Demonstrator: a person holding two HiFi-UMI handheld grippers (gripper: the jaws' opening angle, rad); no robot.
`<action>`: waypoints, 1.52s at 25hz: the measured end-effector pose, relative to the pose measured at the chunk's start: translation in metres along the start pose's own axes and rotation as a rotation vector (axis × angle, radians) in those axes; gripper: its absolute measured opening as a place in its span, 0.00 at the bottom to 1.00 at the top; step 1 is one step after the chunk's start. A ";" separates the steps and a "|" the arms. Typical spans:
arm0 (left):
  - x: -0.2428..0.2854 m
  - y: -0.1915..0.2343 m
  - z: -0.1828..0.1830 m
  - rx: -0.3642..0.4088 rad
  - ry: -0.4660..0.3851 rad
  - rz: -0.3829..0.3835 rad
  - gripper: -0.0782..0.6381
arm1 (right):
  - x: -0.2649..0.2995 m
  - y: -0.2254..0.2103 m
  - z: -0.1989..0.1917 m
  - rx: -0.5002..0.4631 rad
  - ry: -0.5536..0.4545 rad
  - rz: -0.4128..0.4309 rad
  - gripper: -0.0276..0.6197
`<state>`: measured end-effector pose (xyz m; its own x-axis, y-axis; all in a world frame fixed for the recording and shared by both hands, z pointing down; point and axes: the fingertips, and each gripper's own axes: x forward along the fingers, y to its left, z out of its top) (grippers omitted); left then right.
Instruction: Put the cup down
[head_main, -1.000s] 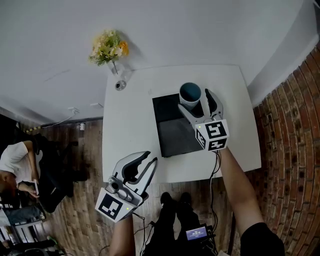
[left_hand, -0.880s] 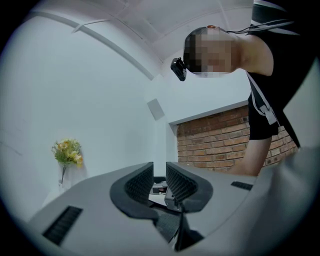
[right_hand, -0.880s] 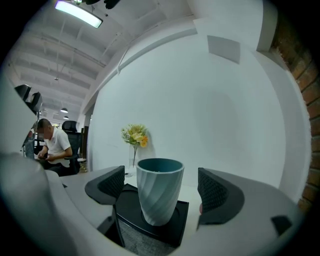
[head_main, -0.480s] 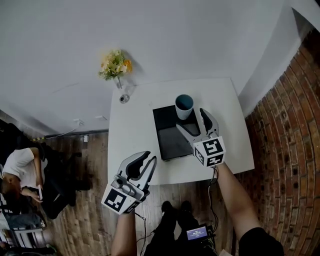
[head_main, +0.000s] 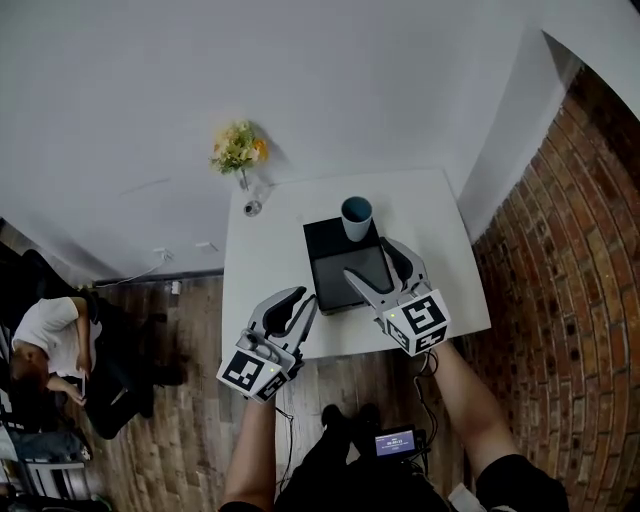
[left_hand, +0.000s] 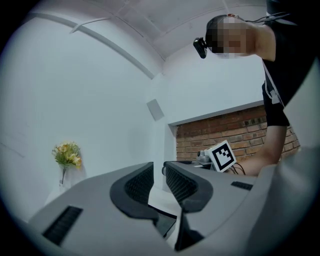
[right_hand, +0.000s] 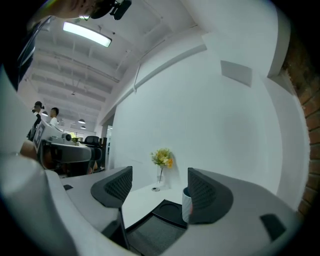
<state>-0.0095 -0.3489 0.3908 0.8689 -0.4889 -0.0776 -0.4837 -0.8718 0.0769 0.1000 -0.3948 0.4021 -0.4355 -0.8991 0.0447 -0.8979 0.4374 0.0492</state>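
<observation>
A white cup with a teal inside (head_main: 356, 217) stands upright at the far end of a black tray (head_main: 335, 285) on the white table (head_main: 445, 270). My right gripper (head_main: 368, 259) hovers over the tray's near part, drawn back from the cup and not touching it. Its jaws are closing with nothing between them. In the right gripper view the cup (right_hand: 186, 204) shows partly behind the right jaw, beyond the gripper (right_hand: 160, 186). My left gripper (head_main: 293, 308) hangs off the table's near left edge, its jaws a narrow gap apart and empty (left_hand: 159, 182).
A small vase of yellow flowers (head_main: 240, 152) and a little round object (head_main: 252, 208) sit at the table's far left corner. A brick wall (head_main: 570, 260) runs along the right. A seated person (head_main: 40, 345) is at the far left on the wooden floor.
The right gripper has pulled back from the cup toward the near edge and its jaws have narrowed a little. The cup stays on the tray. The whole view has backed away.
</observation>
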 end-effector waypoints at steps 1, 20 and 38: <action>-0.001 -0.004 0.003 0.002 0.001 -0.003 0.22 | -0.007 0.005 0.007 -0.005 -0.008 0.008 0.59; -0.012 -0.074 0.040 0.046 -0.027 -0.121 0.22 | -0.098 0.047 0.049 0.058 -0.049 -0.026 0.10; -0.009 -0.083 0.041 0.058 -0.022 -0.143 0.22 | -0.103 0.050 0.051 0.132 -0.054 0.002 0.06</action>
<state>0.0192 -0.2731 0.3446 0.9270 -0.3599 -0.1050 -0.3613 -0.9324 0.0063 0.0968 -0.2814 0.3490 -0.4366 -0.8996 -0.0089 -0.8962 0.4358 -0.0827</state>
